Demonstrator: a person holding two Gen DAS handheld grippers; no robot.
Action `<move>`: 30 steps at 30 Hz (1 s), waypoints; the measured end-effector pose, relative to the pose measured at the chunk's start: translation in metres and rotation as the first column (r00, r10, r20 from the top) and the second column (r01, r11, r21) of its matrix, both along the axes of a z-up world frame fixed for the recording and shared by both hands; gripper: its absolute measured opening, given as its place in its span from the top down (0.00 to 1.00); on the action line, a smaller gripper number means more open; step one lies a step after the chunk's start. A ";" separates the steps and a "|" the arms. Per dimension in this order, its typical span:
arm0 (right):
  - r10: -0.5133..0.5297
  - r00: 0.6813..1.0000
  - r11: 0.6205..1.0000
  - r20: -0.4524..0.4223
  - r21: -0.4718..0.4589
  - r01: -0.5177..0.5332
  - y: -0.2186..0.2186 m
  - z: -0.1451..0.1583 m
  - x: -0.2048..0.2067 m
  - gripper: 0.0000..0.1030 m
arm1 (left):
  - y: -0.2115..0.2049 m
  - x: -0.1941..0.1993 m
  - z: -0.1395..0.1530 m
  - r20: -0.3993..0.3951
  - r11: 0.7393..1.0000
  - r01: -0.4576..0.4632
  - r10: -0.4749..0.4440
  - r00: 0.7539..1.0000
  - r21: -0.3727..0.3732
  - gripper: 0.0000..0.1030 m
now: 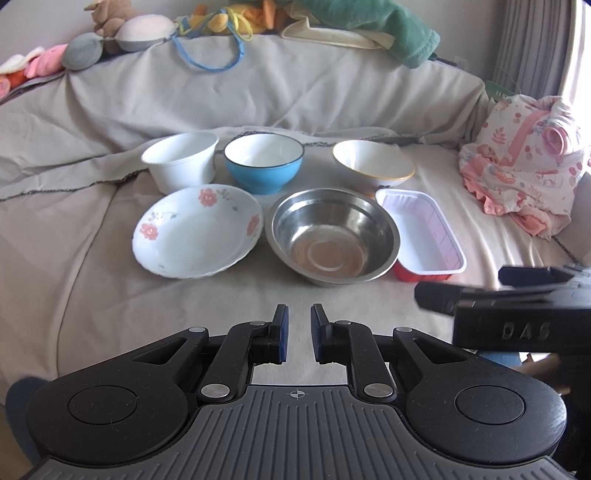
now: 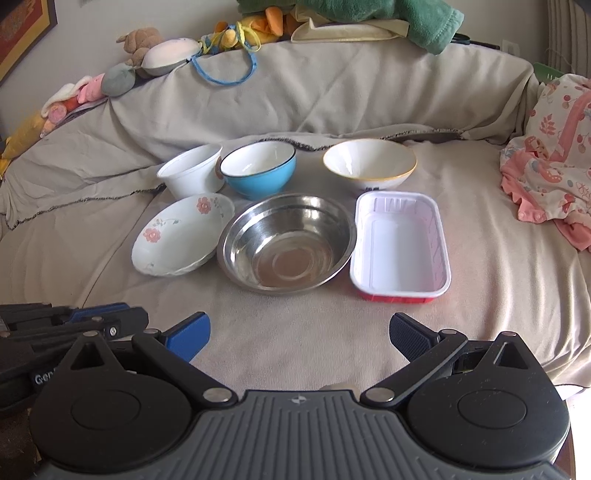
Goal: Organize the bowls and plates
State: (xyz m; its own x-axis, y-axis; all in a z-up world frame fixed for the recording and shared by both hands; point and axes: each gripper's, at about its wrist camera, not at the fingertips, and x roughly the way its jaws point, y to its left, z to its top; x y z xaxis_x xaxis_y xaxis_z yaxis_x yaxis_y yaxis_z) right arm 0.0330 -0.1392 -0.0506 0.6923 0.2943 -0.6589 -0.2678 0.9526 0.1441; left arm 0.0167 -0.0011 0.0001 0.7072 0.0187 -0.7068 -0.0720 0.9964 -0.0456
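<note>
Six dishes sit on a beige sofa cover. Back row: a white plastic bowl (image 1: 181,160), a blue bowl (image 1: 264,162) and a white bowl with a yellow rim (image 1: 373,166). Front row: a flowered plate (image 1: 197,230), a steel bowl (image 1: 334,236) and a red tray with a white inside (image 1: 424,234). My left gripper (image 1: 298,325) hovers in front of the steel bowl, its jaws a narrow gap apart and empty. My right gripper (image 2: 299,334) is wide open and empty, in front of the steel bowl (image 2: 286,243) and the tray (image 2: 400,242).
Stuffed toys (image 1: 110,29) and a green towel (image 1: 369,26) lie along the sofa back. A pink patterned cloth (image 1: 524,166) is heaped at the right. The right gripper's body (image 1: 517,314) shows at the right of the left wrist view.
</note>
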 end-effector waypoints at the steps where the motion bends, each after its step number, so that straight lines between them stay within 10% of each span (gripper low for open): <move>1: -0.002 1.000 1.000 0.011 0.003 0.002 -0.003 0.001 0.004 0.00 | -0.001 0.004 0.000 -0.001 1.000 0.005 -0.005 1.000 0.006 0.83; 9: -0.165 0.982 0.985 0.092 -0.024 0.168 -0.063 0.015 0.082 0.00 | -0.008 0.094 0.001 0.057 0.965 0.190 -0.182 0.982 -0.179 0.83; 14: -0.168 0.986 0.983 -0.010 -0.077 0.166 -0.103 -0.007 0.137 0.00 | -0.030 0.186 0.005 0.059 0.911 0.305 -0.301 0.952 -0.277 0.83; 17: -0.137 0.980 0.990 -0.148 0.018 0.141 -0.125 -0.032 0.160 0.10 | -0.046 0.238 -0.006 -0.036 0.939 0.238 -0.255 0.966 -0.249 0.83; 21: -0.108 0.961 0.989 -0.255 0.067 0.130 -0.133 -0.066 0.183 0.36 | -0.050 0.296 -0.044 -0.199 0.912 0.237 -0.315 0.928 -0.335 0.83; 28: 0.023 0.933 0.966 -0.360 0.247 0.071 -0.138 -0.098 0.215 0.49 | -0.058 0.323 -0.082 -0.309 0.942 0.183 -0.269 0.912 -0.282 0.83; 30: 0.081 0.930 0.956 -0.360 0.292 0.030 -0.138 -0.100 0.220 0.49 | -0.064 0.329 -0.088 -0.325 0.937 0.179 -0.277 0.904 -0.300 0.70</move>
